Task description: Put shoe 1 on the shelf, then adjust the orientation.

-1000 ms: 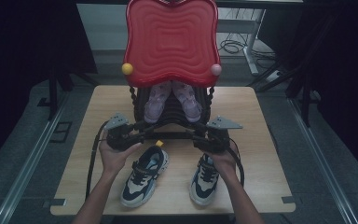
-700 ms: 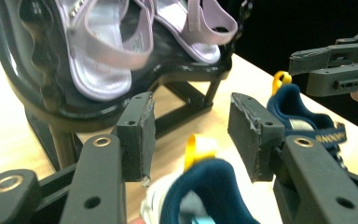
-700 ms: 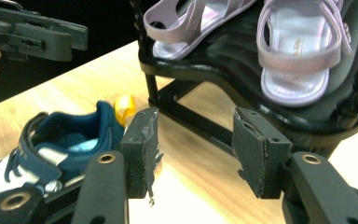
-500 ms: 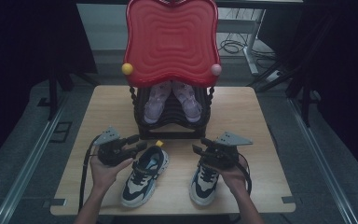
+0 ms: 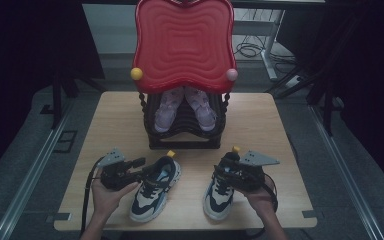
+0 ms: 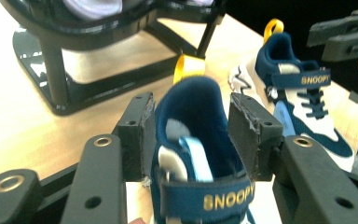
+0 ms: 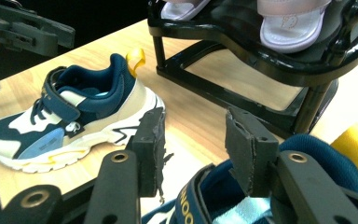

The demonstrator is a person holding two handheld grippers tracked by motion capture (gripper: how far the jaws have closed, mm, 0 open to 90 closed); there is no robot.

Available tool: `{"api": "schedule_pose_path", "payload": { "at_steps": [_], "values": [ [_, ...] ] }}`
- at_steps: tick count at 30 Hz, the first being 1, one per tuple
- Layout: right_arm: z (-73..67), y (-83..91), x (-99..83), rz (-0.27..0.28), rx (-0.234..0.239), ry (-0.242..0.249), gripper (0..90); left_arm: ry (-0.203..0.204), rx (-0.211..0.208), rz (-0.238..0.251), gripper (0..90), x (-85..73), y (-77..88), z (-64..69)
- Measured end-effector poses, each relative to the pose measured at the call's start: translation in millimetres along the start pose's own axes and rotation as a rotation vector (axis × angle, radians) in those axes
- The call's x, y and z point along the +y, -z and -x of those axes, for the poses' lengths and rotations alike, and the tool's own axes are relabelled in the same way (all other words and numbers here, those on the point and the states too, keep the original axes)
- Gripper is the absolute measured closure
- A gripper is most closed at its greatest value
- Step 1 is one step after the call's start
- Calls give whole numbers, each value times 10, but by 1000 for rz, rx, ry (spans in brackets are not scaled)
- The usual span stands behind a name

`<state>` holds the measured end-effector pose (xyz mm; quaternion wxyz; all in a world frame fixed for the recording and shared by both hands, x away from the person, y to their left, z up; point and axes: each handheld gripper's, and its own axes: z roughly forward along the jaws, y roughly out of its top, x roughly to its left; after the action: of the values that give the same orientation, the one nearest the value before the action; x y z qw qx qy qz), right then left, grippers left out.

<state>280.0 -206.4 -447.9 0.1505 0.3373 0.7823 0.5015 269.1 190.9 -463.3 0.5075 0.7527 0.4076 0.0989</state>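
Nearest the person, the left tool [image 5: 141,167] straddles the left sneaker [image 5: 155,187] at its collar — pads beside it, not visibly squeezing. The right tool [image 5: 228,169], its jaws just closing, sits over the right sneaker [image 5: 222,189] on the desk [image 5: 270,130] — likely to lift both toward the black shoe rack [image 5: 185,135] beyond, where lilac sandals [image 5: 184,107] sit.

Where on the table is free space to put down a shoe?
Bare wood lies left and right of the rack, out to the table edges, and between the two sneakers, left and right. The front strip around both grippers and sneakers is crowded.
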Motion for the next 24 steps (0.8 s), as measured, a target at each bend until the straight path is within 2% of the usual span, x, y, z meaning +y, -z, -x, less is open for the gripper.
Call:
{"api": "schedule_pose_path", "payload": {
  "at_steps": [7,12,20,24],
  "values": [
    [7,69,-84,-18,5,1,584,1,8,-1,527,-84,76,-2],
    [46,97,-122,-13,0,-19,577,11,-29,-11,528,-108,103,25],
    [96,206,-126,13,-24,-34,573,-1,-69,-30,527,-95,110,104],
    [117,226,-149,11,-36,-36,567,-16,-90,-49,578,-98,91,172]
  ]
}}
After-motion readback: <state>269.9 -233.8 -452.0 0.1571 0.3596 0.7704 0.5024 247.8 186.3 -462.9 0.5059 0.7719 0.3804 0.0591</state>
